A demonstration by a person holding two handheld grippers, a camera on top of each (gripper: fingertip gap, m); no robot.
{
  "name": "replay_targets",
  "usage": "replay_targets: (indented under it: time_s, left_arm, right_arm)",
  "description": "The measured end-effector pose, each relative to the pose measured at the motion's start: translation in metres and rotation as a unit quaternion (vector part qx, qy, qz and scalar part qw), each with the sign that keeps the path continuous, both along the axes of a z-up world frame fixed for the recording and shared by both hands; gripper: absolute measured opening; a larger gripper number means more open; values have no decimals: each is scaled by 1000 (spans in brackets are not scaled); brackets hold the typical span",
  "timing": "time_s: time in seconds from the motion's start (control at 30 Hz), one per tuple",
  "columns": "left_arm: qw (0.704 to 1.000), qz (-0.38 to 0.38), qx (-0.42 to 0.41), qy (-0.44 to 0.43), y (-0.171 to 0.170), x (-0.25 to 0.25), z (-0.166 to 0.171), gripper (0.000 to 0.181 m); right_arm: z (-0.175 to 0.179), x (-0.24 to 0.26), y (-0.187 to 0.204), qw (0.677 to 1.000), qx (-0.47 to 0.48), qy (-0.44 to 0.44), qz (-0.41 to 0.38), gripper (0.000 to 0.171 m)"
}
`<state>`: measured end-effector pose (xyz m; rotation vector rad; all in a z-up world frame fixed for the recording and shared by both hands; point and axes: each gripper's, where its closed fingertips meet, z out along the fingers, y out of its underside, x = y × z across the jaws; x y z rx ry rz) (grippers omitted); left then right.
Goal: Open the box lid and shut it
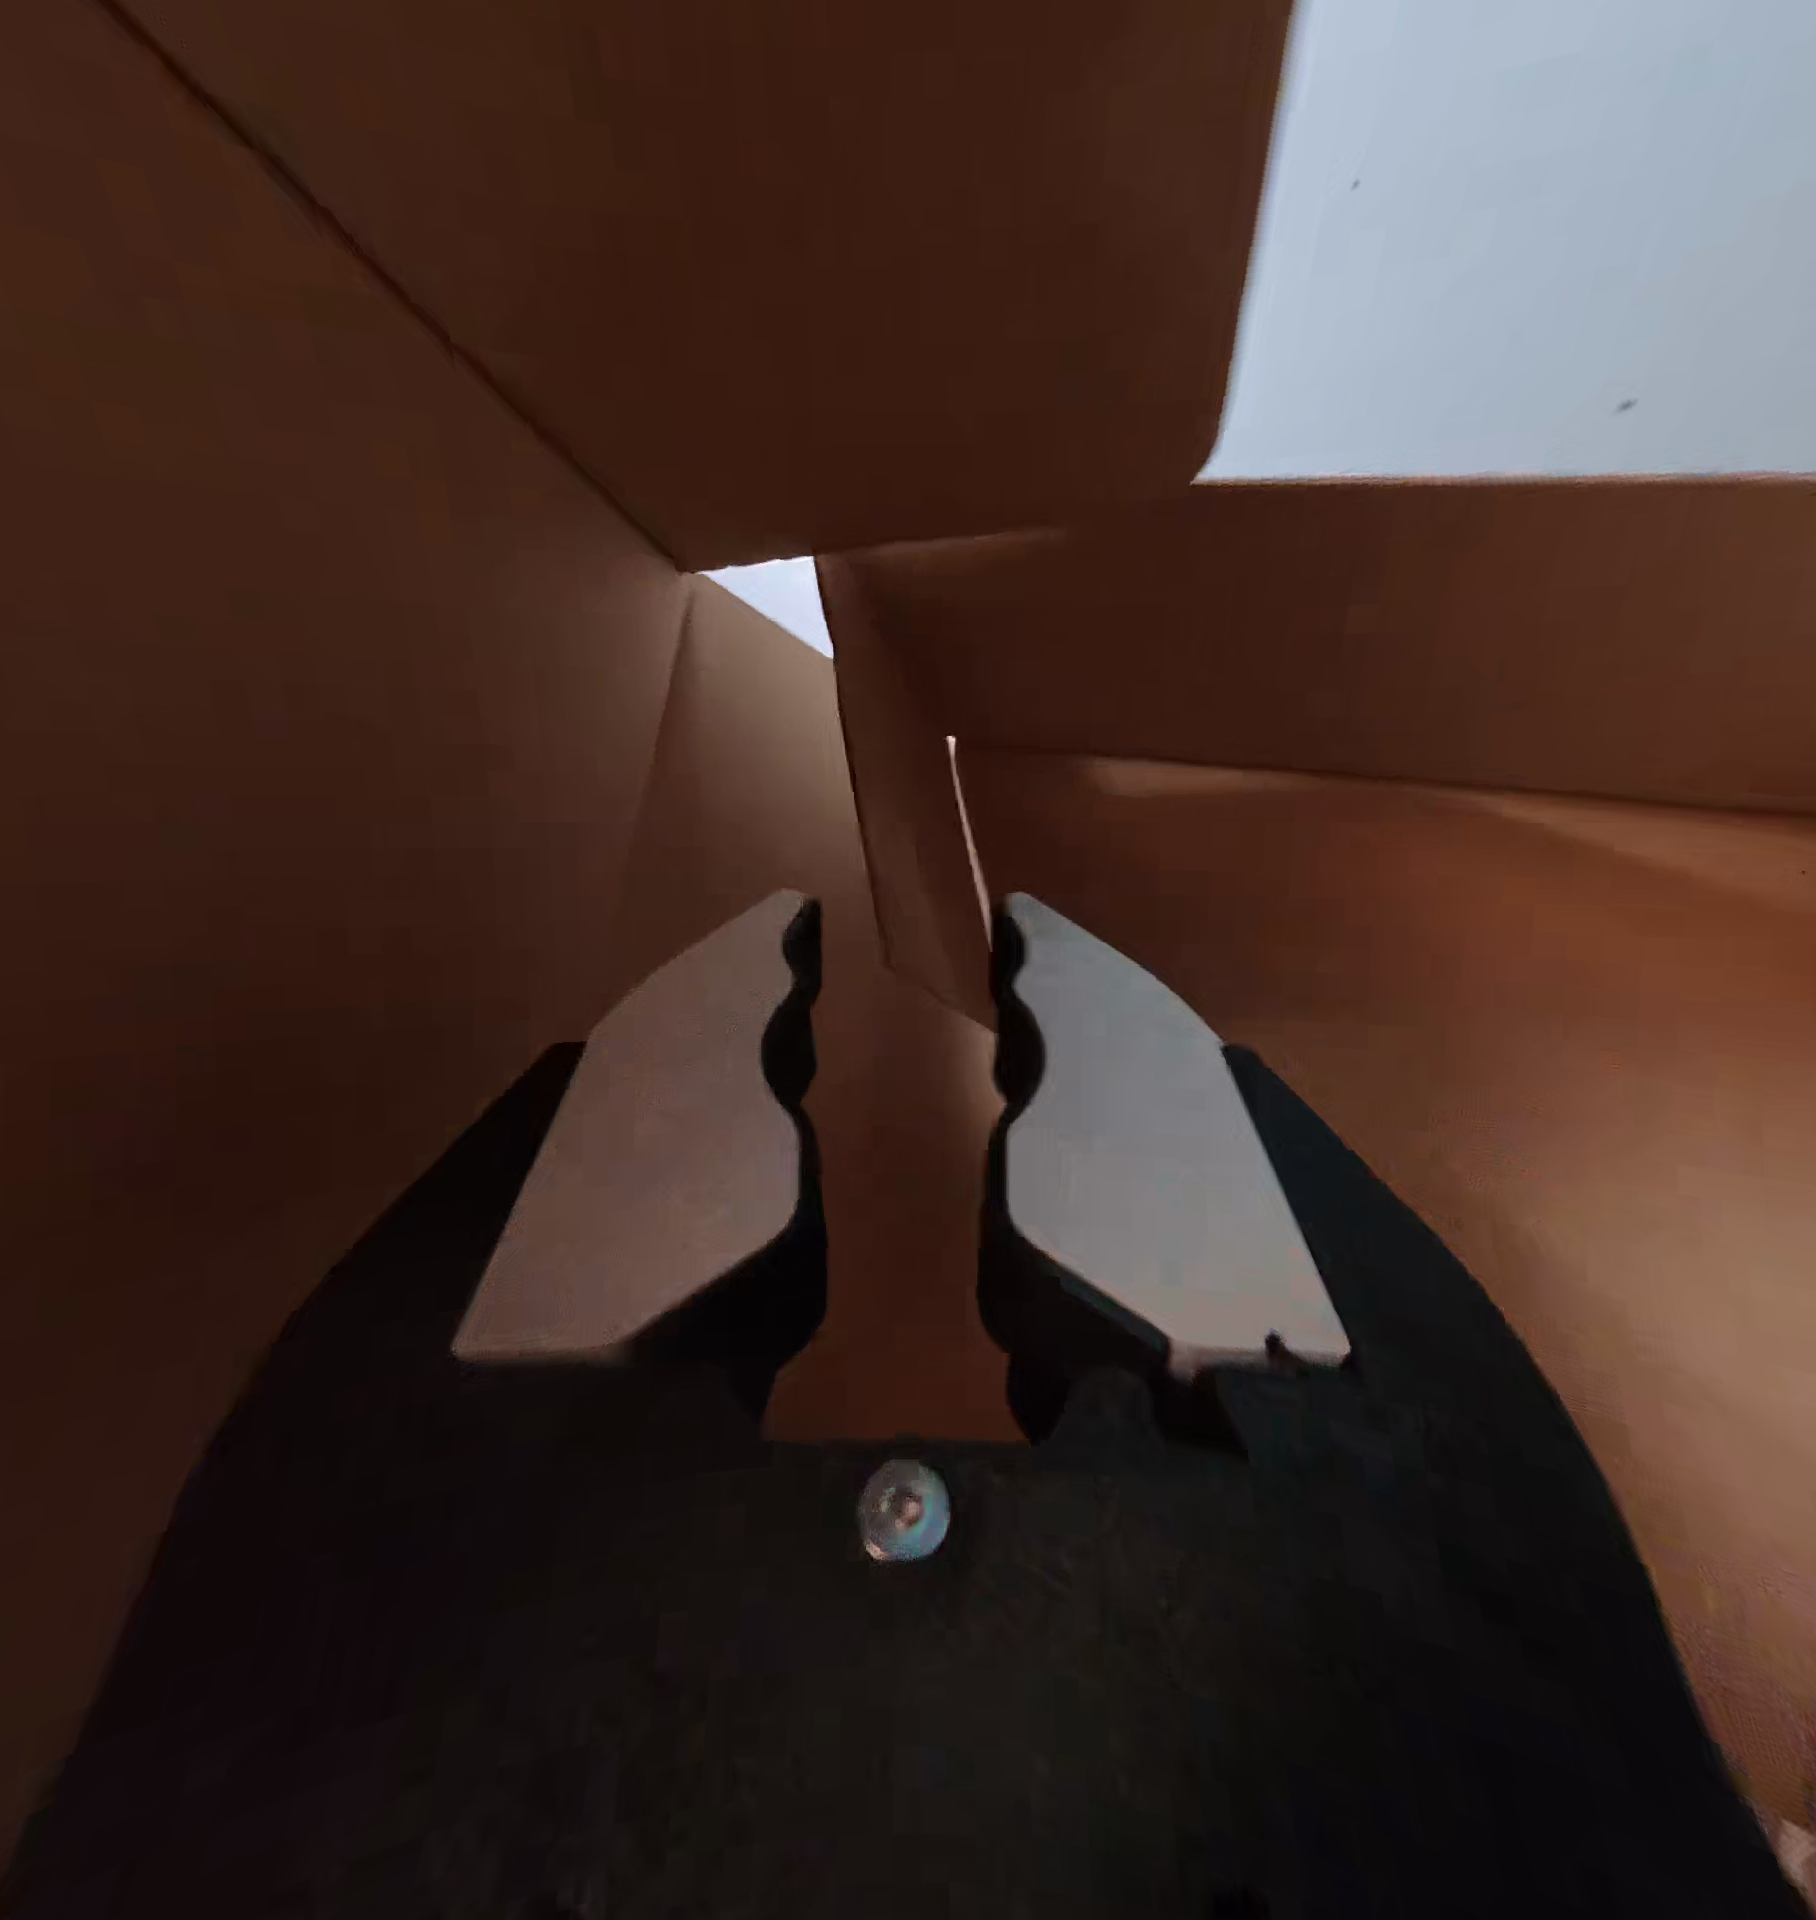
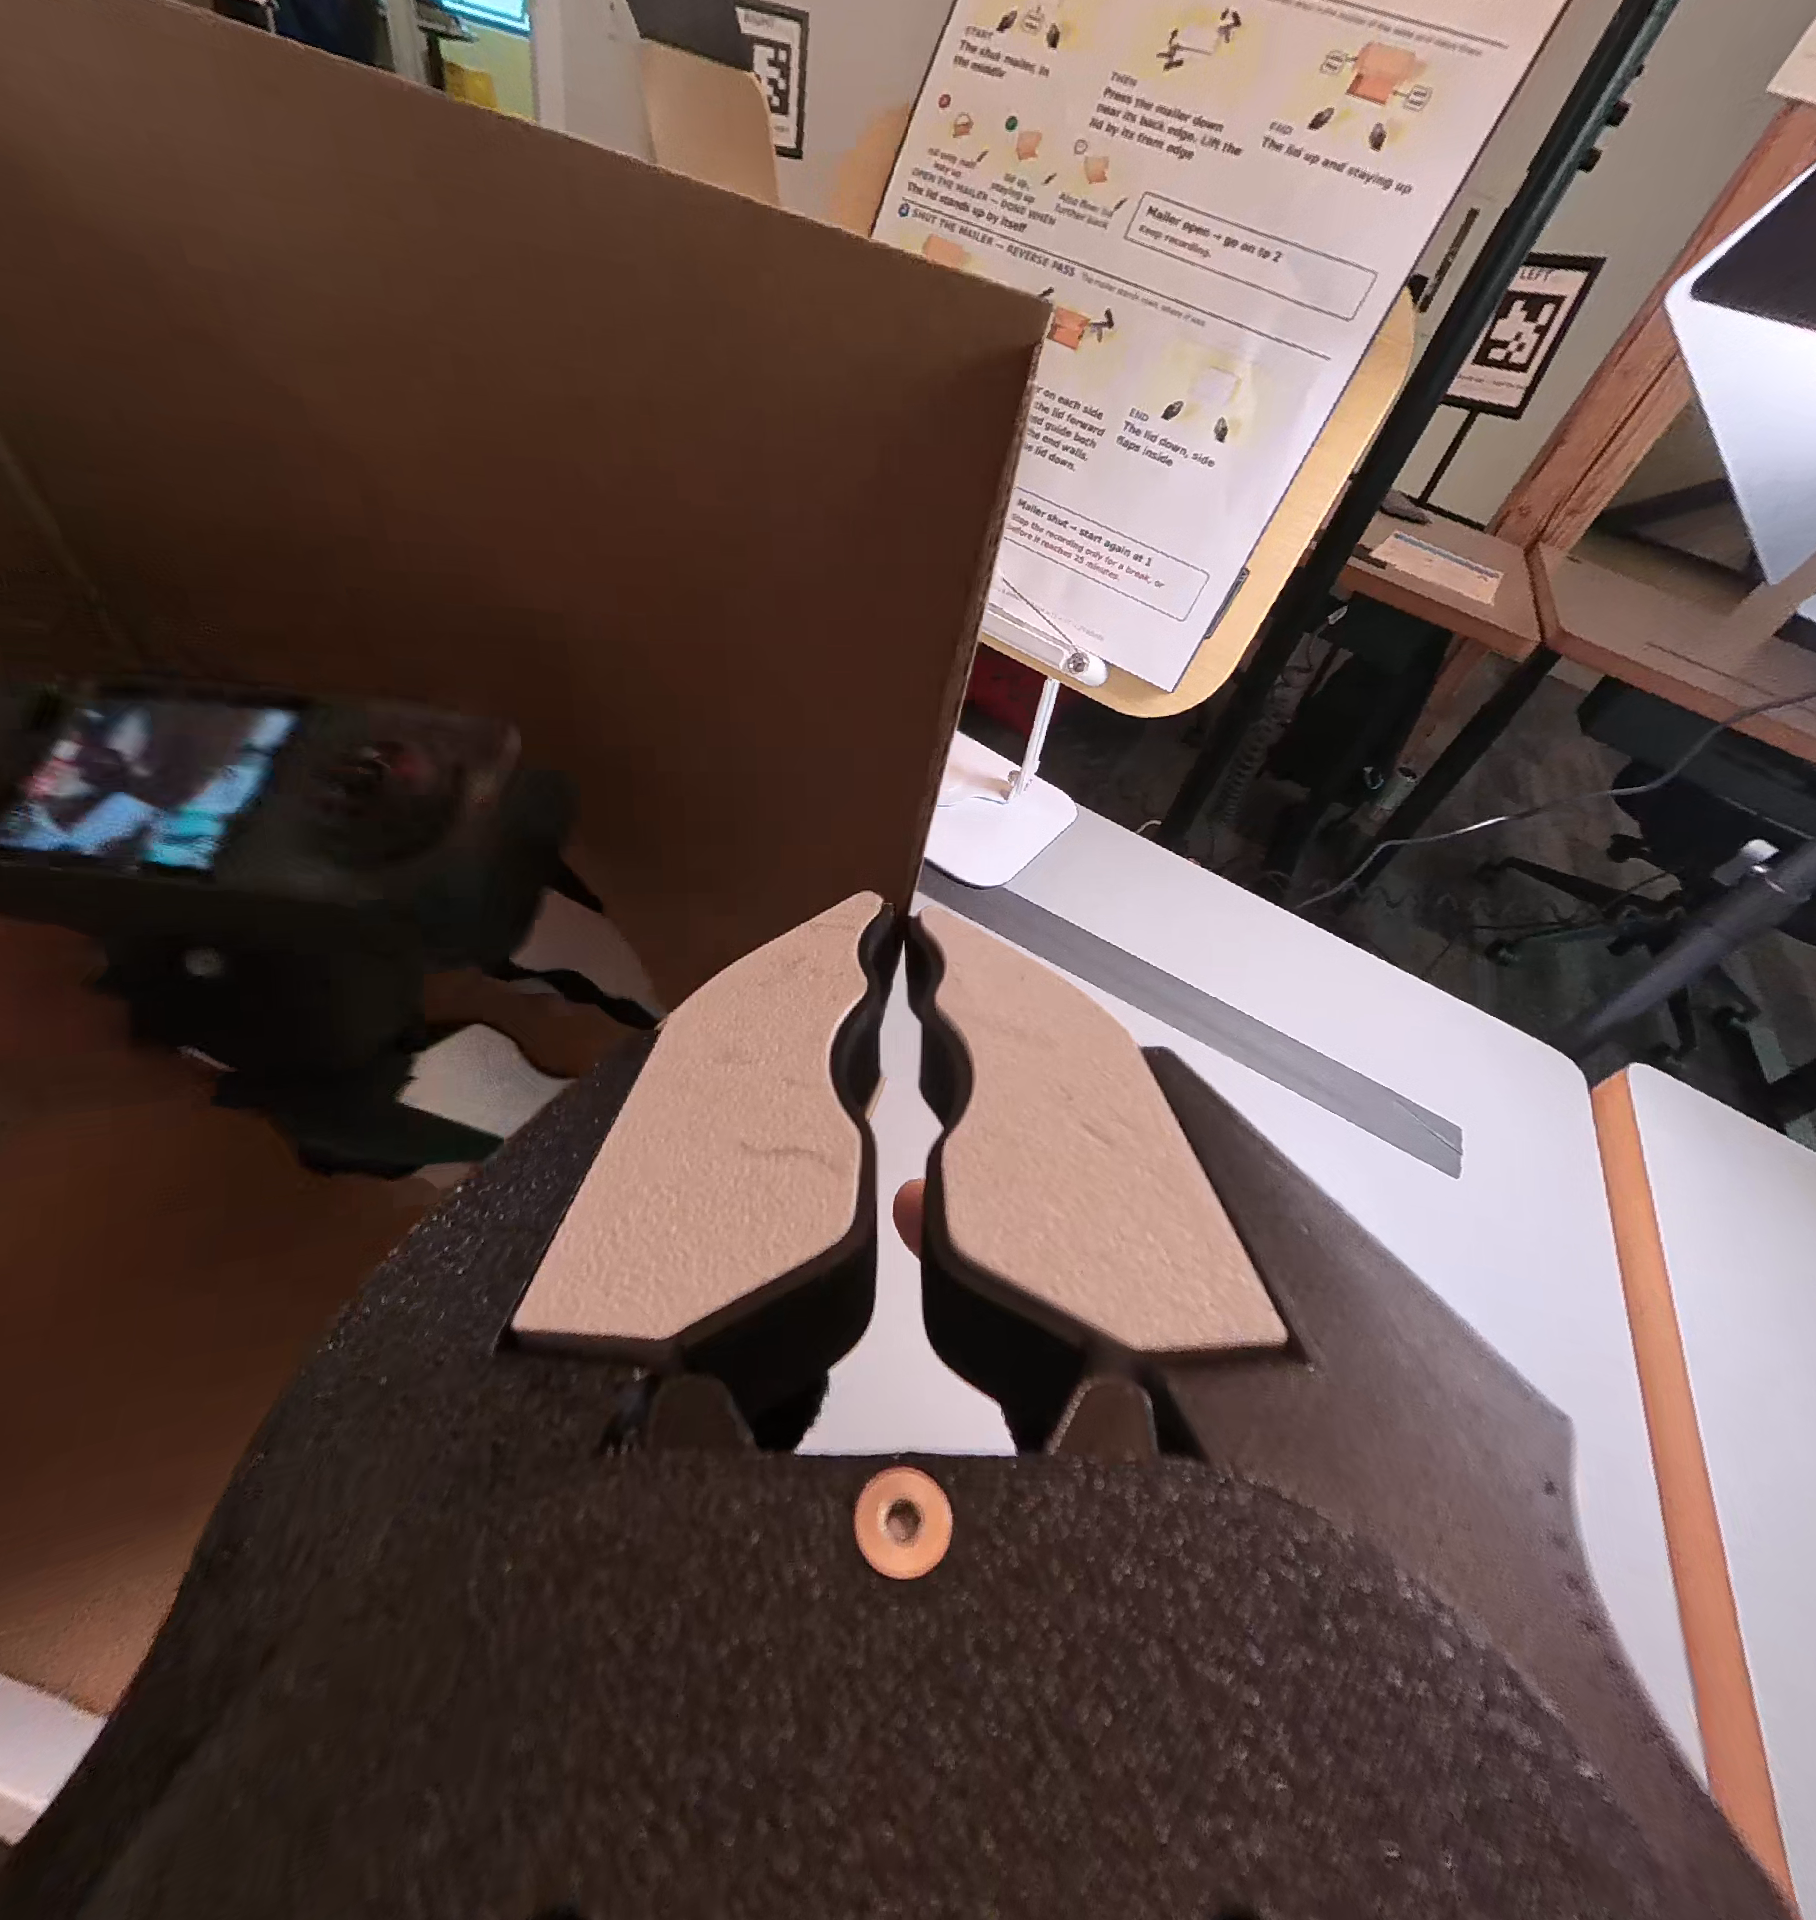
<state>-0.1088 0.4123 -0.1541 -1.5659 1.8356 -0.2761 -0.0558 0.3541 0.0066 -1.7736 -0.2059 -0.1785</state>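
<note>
The brown cardboard box fills the left wrist view, seen from inside. Its lid (image 1: pixel 779 260) slants overhead and a wall (image 1: pixel 260 831) is on the left. A narrow side flap (image 1: pixel 914 810) hangs down between the fingertips of my left gripper (image 1: pixel 904 914), which is open; the flap lies close to the right finger. In the right wrist view the lid (image 2: pixel 468 468) stands raised, and my right gripper (image 2: pixel 899 930) is shut on its right edge. The left gripper (image 2: pixel 260 883) shows blurred behind and under the lid.
The box sits on a white table (image 2: pixel 1299 935) with a grey tape strip (image 2: pixel 1247 1049). An instruction board (image 2: pixel 1195 312) on a white stand (image 2: pixel 997 831) is behind. Wooden tables and cables are at the right.
</note>
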Motion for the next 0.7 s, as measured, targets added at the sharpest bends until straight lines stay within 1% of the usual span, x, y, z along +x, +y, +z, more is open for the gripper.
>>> replay_targets:
  time_s: [0.03,0.07,0.13,0.27,0.37,0.5,0.57,0.63,0.7]
  left_arm:
    - [1000,-2,5,7,5,3,-5,15]
    - [1000,-2,16,9,12,4,-7,8]
    - [1000,-6,15,12,20,4,-7,7]
    - [1000,21,6,14,47,0,-10,7]
    - [999,38,20,31,63,-4,-19,8]
    - [998,43,30,31,68,-9,-20,9]
    - [998,52,32,32,70,-13,-20,10]
    - [997,61,38,35,68,-20,-19,14]
    - [996,69,46,37,61,-30,-12,31]
  right_arm:
    - [0,2,0,1000,2,0,-6,1]
    - [0,4,0,1000,4,3,-8,1]
    - [2,9,-2,1000,11,10,-15,1]
    - [0,8,0,999,6,36,-16,1]
    - [-2,8,5,999,15,27,-36,1]
    - [-1,8,9,998,20,57,-32,1]
    - [-3,3,11,998,16,55,-30,1]
    - [-3,-3,14,999,15,42,-31,1]
    - [-1,-5,14,999,19,22,-40,1]
